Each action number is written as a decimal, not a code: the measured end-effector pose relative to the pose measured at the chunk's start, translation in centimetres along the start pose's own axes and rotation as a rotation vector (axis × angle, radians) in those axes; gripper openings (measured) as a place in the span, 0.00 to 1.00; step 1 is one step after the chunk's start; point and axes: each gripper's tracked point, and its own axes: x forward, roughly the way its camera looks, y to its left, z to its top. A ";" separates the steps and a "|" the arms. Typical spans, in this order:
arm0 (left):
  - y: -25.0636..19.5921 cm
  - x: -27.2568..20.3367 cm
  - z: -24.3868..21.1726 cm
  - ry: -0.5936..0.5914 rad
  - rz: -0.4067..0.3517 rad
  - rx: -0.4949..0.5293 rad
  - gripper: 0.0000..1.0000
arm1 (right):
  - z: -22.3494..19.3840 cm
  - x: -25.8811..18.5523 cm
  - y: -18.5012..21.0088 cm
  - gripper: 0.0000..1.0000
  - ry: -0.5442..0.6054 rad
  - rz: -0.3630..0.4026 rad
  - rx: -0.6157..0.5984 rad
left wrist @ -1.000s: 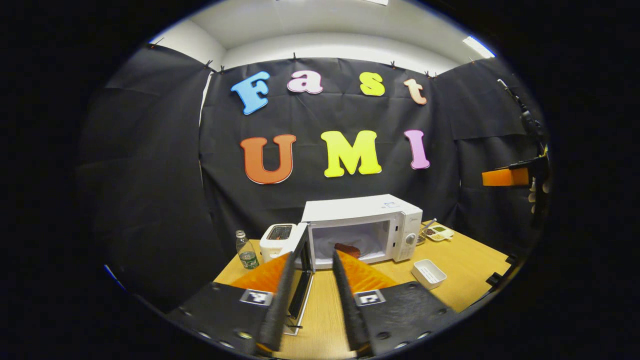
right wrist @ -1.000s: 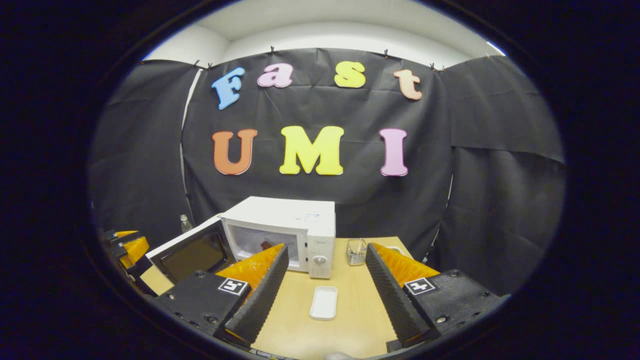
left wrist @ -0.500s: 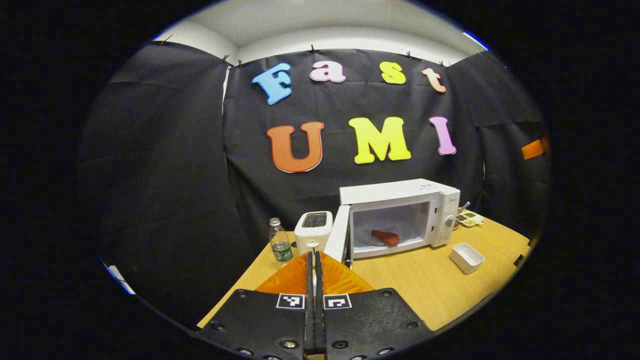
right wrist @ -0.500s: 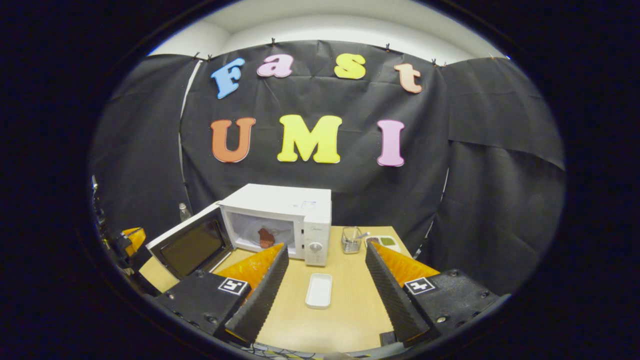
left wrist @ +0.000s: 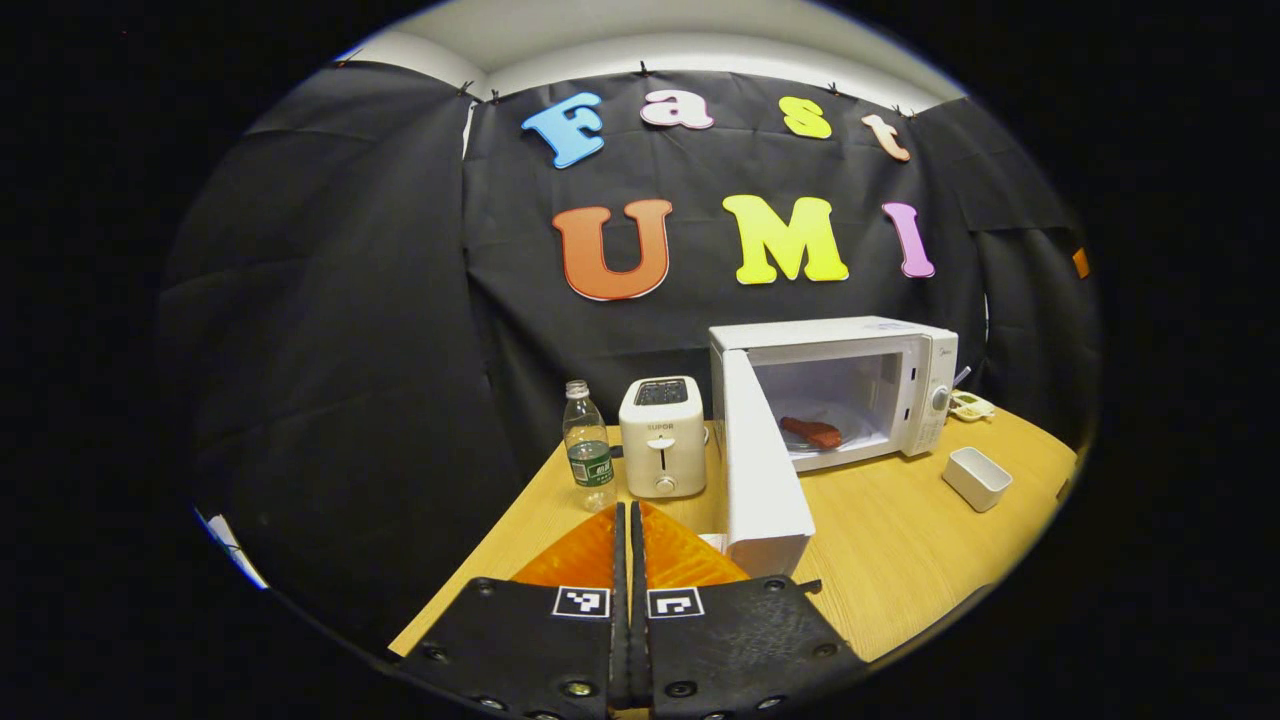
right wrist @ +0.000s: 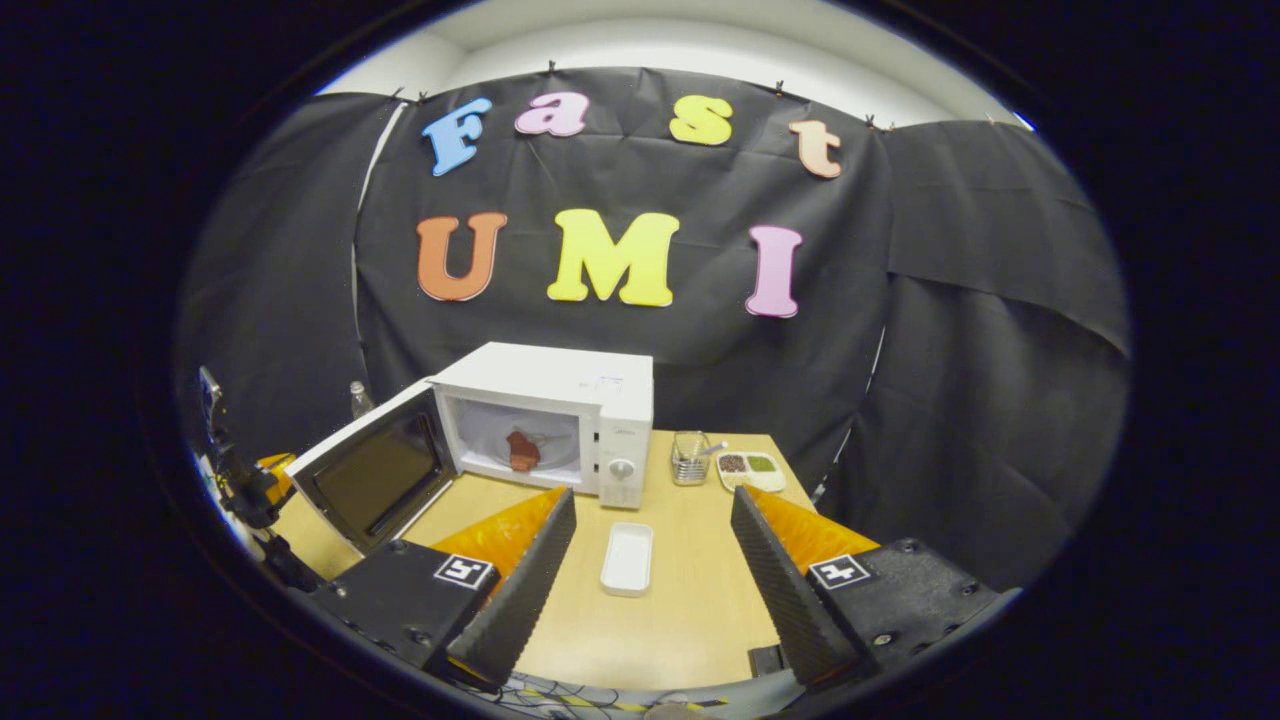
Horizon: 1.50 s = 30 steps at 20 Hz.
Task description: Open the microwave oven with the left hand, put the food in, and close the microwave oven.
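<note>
Standing open, microwave door [left wrist: 760, 470], food [left wrist: 812, 432] inside

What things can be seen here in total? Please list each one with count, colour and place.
microwave: 1, white, back of table, door open
food: 1, reddish-brown, inside microwave
toaster: 1, white, left of microwave
bottle: 1, clear, left of toaster
tray: 1, white, empty, before microwave
basket: 1, wire, right of microwave
dish: 1, white, beside basket
table: 1, wooden
left claw: shut, empty
right claw: open, empty
</note>
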 end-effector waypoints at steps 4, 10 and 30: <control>-2.0 -0.1 -1.1 0.034 -0.038 -0.019 0.00 | -0.7 0.4 0.0 1.00 0.019 0.003 -0.005; -8.1 0.3 -1.4 0.031 -0.134 -0.008 0.00 | -0.7 0.5 -1.2 1.00 0.032 0.003 0.021; -30.3 6.6 1.0 0.015 -0.455 0.012 0.00 | -0.6 5.2 -10.1 0.93 0.066 -0.097 0.068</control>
